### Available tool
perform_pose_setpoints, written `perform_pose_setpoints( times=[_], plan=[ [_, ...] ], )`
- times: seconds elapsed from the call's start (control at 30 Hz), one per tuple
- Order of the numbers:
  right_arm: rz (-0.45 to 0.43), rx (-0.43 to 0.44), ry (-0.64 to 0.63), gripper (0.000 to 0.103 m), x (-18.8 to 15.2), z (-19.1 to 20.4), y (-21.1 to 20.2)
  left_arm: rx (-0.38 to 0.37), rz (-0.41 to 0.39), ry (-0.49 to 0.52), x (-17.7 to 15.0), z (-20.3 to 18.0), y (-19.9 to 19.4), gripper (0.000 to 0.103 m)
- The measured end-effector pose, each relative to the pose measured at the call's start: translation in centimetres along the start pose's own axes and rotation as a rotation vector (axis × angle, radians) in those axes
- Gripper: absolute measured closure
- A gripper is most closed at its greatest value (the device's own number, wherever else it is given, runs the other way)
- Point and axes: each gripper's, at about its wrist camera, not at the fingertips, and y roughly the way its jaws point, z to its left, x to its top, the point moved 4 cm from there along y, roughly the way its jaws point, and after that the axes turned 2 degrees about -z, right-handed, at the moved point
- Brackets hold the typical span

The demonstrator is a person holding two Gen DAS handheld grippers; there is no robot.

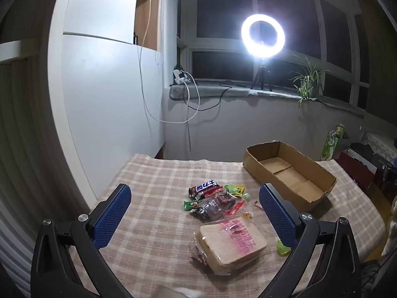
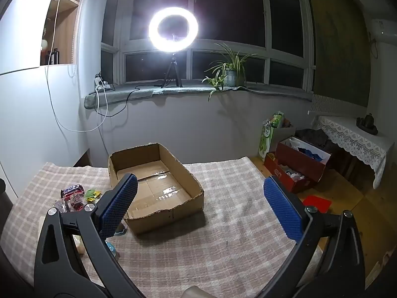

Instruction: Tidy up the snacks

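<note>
A pile of small snack packets point(image 1: 215, 200) lies on the checked tablecloth point(image 1: 153, 198), with a chocolate bar point(image 1: 202, 187) at its far side and a wrapped bread sandwich point(image 1: 233, 244) nearer me. An empty cardboard box point(image 1: 290, 173) stands to the right of the pile. My left gripper point(image 1: 196, 211) is open above the snacks, holding nothing. In the right wrist view my right gripper point(image 2: 201, 206) is open and empty over the cloth, just right of the box point(image 2: 153, 186). The snack pile point(image 2: 77, 196) shows at the left, partly hidden behind the left finger.
A ring light on a tripod point(image 2: 173, 28) and a potted plant point(image 2: 229, 72) stand on the windowsill. Red boxes point(image 2: 297, 166) and a green carton point(image 2: 269, 134) sit on the floor at right, beside a lace-covered table point(image 2: 352, 136). A white wall point(image 1: 104, 99) borders the table's left.
</note>
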Motion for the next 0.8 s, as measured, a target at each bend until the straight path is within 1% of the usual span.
perform_pose_setpoints(
  times=[0.4,0.8],
  plan=[
    [-0.004,-0.002,-0.003,0.000,0.01,0.05,-0.01,-0.005,-0.006,-0.010,0.06,0.23,0.51,0.001],
    [-0.005,-0.001,-0.005,0.000,0.04,0.20,0.06,-0.005,-0.015,-0.013,0.33,0.28,-0.15,0.001]
  ],
)
